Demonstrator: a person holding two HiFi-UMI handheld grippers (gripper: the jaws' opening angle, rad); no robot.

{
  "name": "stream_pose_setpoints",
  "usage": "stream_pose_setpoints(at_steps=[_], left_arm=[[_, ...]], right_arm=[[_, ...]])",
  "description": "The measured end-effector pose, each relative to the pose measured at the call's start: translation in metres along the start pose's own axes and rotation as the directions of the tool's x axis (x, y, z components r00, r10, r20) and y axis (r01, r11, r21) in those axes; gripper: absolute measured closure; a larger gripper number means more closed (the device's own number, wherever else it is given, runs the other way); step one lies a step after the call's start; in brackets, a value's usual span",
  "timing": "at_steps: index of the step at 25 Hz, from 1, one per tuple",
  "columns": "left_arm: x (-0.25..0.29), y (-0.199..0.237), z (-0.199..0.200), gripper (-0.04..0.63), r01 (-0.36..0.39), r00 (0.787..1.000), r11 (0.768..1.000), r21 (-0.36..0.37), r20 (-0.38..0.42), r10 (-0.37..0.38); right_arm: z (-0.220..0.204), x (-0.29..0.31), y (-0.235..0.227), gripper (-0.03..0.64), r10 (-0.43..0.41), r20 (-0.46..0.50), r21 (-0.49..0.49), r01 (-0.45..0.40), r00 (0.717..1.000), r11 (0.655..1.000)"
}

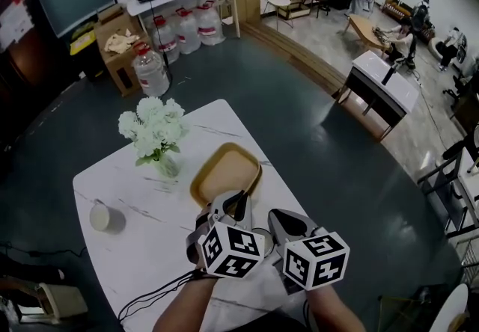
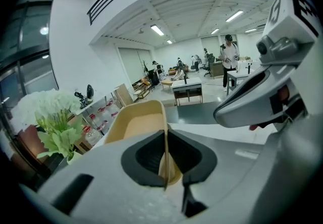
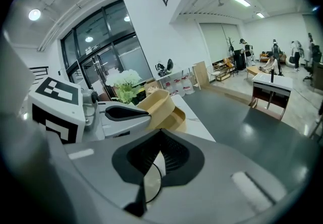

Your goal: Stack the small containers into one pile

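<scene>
Nearest in the head view:
- My left gripper (image 1: 233, 202) and right gripper (image 1: 278, 220), side by side over the near edge of the white marble table (image 1: 142, 192), each with its marker cube toward me.
- One tan container (image 1: 224, 172) ahead of the left jaws, over the table's far right part, just beside the white flowers (image 1: 153, 127) in their glass vase (image 1: 169, 166).
- One white cup (image 1: 101, 216), well apart at the table's left.
- Water jugs (image 1: 152, 71) on the dark floor beyond.

Left gripper view:
- The jaws are narrow and clamped on the thin side wall of the tan container (image 2: 133, 124), which tips up with its open inside facing me.
- The flowers (image 2: 48, 109) are at left, and the right gripper's finger is close at right.

Right gripper view:
- The jaws (image 3: 154, 167) are nearly together, pinching a thin pale round-edged piece (image 3: 150, 180); I cannot tell what it belongs to.
- Ahead is the left gripper's finger against the tilted tan container (image 3: 157, 101).
- A second tan shape (image 3: 179, 121) sits just below and behind it; I cannot tell whether it is a separate container.
</scene>
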State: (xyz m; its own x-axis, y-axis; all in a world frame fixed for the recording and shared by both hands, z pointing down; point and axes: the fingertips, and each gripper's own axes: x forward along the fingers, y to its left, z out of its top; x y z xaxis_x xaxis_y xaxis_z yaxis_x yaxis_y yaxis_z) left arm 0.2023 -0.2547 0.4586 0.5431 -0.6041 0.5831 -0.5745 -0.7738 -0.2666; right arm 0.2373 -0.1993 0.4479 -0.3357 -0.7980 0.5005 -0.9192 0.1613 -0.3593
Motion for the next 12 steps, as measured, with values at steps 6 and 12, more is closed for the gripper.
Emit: stream_pose_setpoints(at_steps=[6, 12], left_arm=[[0.016, -0.007, -0.008, 0.566, 0.040, 0.999, 0.999, -0.021, -0.018, -0.040], [0.026, -0.014, -0.004, 0.560, 0.073, 0.997, 0.997, -0.029, -0.014, -0.073]], right_arm=[[-0.005, 0.003, -0.006, 0.617, -0.009, -0.011, 0.012, 0.010, 1.000, 1.000], [-0.009, 0.001, -0.014, 0.617, -0.024, -0.019, 0.024, 0.024, 1.000, 0.999]])
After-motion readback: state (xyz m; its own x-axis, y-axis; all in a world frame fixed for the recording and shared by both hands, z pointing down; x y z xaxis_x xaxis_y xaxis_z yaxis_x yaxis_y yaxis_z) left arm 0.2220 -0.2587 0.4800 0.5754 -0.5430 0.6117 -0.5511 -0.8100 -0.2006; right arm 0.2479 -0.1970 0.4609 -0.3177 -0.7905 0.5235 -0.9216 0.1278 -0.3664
